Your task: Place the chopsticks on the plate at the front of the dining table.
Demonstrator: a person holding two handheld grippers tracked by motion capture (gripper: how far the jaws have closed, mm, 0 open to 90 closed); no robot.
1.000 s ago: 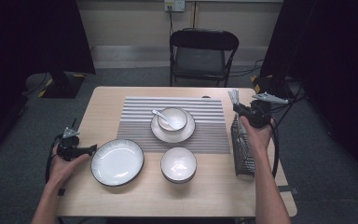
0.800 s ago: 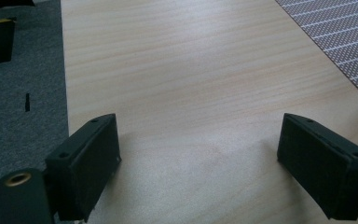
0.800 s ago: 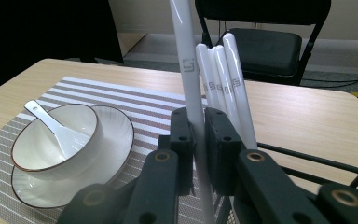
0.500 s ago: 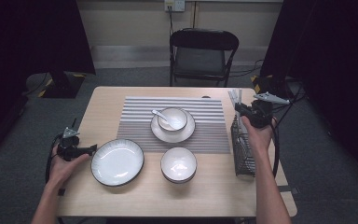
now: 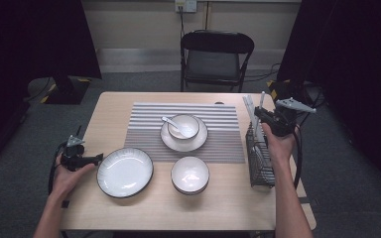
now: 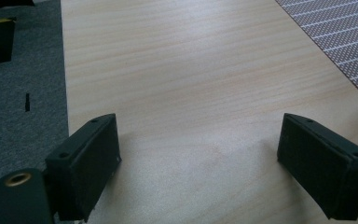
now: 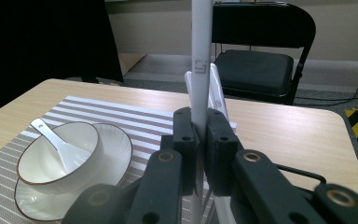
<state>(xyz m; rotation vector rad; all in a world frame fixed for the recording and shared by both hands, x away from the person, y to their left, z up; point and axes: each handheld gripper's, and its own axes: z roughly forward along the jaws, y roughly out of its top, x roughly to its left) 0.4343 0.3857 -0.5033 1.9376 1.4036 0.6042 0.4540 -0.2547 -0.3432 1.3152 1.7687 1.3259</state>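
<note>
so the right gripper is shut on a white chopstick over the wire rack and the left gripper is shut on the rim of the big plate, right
Not the left one. The left gripper stands open over the bare table, with nothing between its jaws, as the left gripper view shows; in the high view it sits beside the big plate, apart from its rim. The rest holds: the right gripper is shut on a white chopstick over the wire rack.

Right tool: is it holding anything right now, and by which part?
Yes. The right tool is shut on a white chopstick, gripping it partway along its shaft, with the long upper part standing above the jaws. The left tool is open over bare table, holding nothing.
</note>
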